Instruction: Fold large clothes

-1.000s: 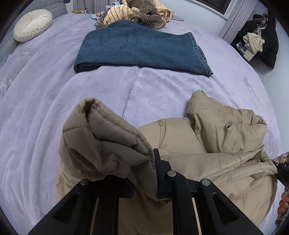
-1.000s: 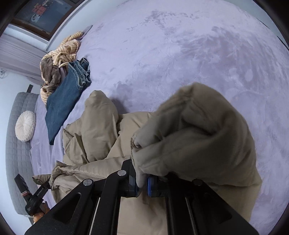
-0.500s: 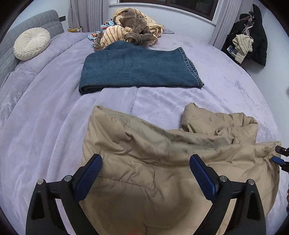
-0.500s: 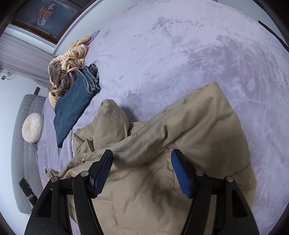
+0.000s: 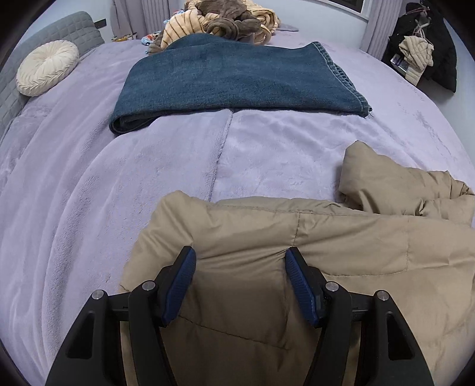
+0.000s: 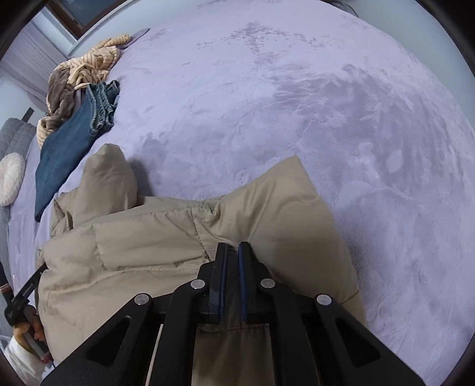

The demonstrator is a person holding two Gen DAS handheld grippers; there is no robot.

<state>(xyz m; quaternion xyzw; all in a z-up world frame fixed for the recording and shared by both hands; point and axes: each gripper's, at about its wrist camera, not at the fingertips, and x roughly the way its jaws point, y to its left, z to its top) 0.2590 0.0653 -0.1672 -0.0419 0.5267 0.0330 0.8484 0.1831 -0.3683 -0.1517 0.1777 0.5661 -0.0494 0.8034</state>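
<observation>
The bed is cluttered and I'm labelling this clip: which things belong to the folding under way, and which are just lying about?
In use:
tan puffer jacket
left gripper, closing over it
right gripper, shut

Lying about:
folded jeans
striped clothes heap
round cushion

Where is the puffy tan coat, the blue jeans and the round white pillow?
puffy tan coat [image 5: 297,237], left wrist view, on its folded top panel.
blue jeans [image 5: 231,74], left wrist view, middle of the folded denim.
round white pillow [image 5: 47,67], left wrist view, its pleated centre.
</observation>
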